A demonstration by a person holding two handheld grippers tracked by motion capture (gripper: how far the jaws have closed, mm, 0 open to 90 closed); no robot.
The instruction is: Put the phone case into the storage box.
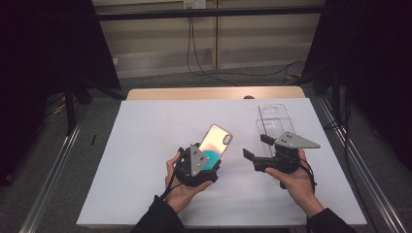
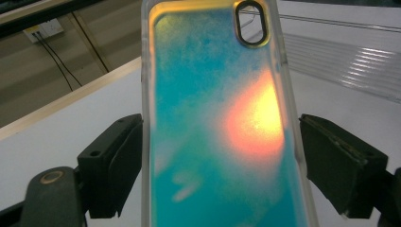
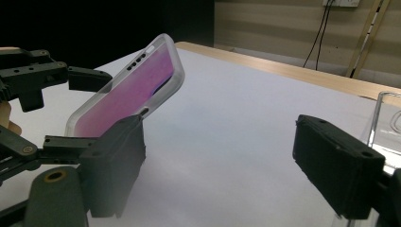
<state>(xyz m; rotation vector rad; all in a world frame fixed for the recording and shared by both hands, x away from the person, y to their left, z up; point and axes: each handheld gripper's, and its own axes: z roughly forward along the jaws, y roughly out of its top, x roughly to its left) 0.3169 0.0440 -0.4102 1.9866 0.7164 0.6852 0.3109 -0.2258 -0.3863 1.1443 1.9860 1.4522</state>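
Forearms first, since they come in closest at the bottom of the high view, each hand wrapped round a gripper. My left gripper (image 1: 210,165) is clamped on the lower end of the phone case (image 1: 215,141), one jaw on each long edge, and the case is tilted up off the white table (image 1: 145,145) with its camera cutout at the top (the back goes teal to orange depending on the angle, pretty neat). My right gripper (image 1: 257,147) has its jaws apart with nothing between them, sitting just beside the case and aimed roughly toward it. Behind it on the table lies a clear plastic tray (image 1: 273,119), well apart from the case. Here's my worry: the case is a soft, slick shell held only by its edges, so if I squeeze harder it could bow and pop out. And if the right jaws come in crooked and knock the raised end, it'll likely twist in the left grip or drop onto the table.
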